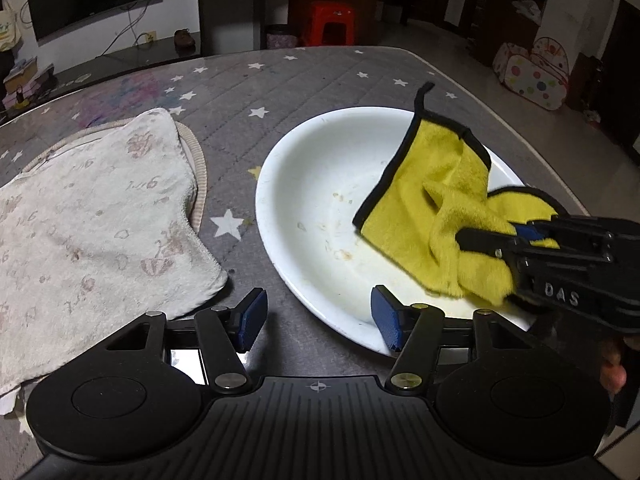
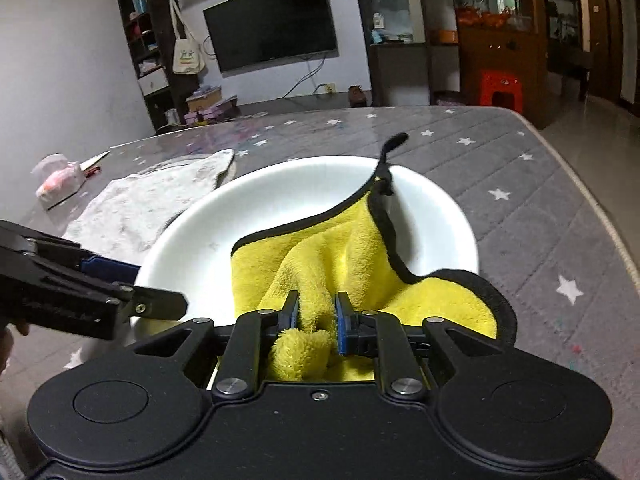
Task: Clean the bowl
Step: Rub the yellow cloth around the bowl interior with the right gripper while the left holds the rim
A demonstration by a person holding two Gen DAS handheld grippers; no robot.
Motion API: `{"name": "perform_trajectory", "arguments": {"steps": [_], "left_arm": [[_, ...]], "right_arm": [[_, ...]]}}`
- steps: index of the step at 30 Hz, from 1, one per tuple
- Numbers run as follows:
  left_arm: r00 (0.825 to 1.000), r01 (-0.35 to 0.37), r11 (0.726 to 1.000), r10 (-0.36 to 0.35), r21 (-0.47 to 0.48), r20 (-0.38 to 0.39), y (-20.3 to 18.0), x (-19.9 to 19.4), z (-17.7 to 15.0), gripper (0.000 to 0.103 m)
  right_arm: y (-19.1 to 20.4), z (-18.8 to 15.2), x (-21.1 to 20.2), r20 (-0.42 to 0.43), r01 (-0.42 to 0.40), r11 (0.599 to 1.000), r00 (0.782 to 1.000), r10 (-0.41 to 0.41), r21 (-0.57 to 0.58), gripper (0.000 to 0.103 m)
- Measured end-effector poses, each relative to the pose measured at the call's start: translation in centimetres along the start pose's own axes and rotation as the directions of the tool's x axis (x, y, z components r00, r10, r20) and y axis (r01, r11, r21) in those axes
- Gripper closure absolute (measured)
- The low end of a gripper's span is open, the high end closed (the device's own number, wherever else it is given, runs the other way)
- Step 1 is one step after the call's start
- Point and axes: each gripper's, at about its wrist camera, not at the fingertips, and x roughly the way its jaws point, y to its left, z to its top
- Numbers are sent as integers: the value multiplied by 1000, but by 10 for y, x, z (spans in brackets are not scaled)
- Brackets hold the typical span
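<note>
A wide white bowl [image 1: 320, 200] with brownish stains inside sits on the grey star-patterned table cover; it also shows in the right wrist view [image 2: 208, 236]. A yellow cloth [image 1: 436, 200] with black edging lies inside the bowl. My right gripper [image 2: 316, 316] is shut on a fold of the yellow cloth [image 2: 340, 252] over the bowl's near right side; it shows in the left wrist view [image 1: 496, 240] too. My left gripper [image 1: 318, 316] is open and empty at the bowl's near left rim, its right pad over the rim. It shows in the right wrist view [image 2: 132, 284] at the left.
A pale patterned towel [image 1: 88, 220] lies left of the bowl over a beige-rimmed mat [image 1: 198, 168]. A small plastic-wrapped packet [image 2: 60, 180] sits at the table's far left. The table edge [image 2: 600, 216] runs along the right. A TV, shelves and a red stool stand beyond.
</note>
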Motion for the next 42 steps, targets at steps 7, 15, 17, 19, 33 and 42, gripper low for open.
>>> {"name": "perform_trajectory", "arguments": {"steps": [7, 15, 17, 19, 33, 42], "left_arm": [[1000, 2, 1000, -3, 10, 2, -2, 3, -1, 45], [1000, 2, 1000, -2, -1, 1, -6, 5, -2, 45], [1000, -1, 1000, 1, -6, -1, -8, 5, -2, 45], [1000, 0, 1000, -1, -15, -4, -11, 6, -3, 45], [1000, -7, 999, 7, -50, -2, -22, 10, -7, 57], [999, 32, 996, -33, -80, -6, -10, 10, -5, 62]], "right_arm": [[-13, 0, 11, 13, 34, 999, 999, -34, -9, 85], [-21, 9, 24, 26, 76, 997, 997, -75, -20, 85], [-22, 11, 26, 29, 88, 995, 996, -87, -35, 85], [-20, 12, 30, 33, 102, 993, 994, -101, -51, 85], [-15, 18, 41, 36, 139, 982, 990, -136, -125, 85], [-14, 12, 30, 20, 145, 982, 989, -143, -124, 85]]}}
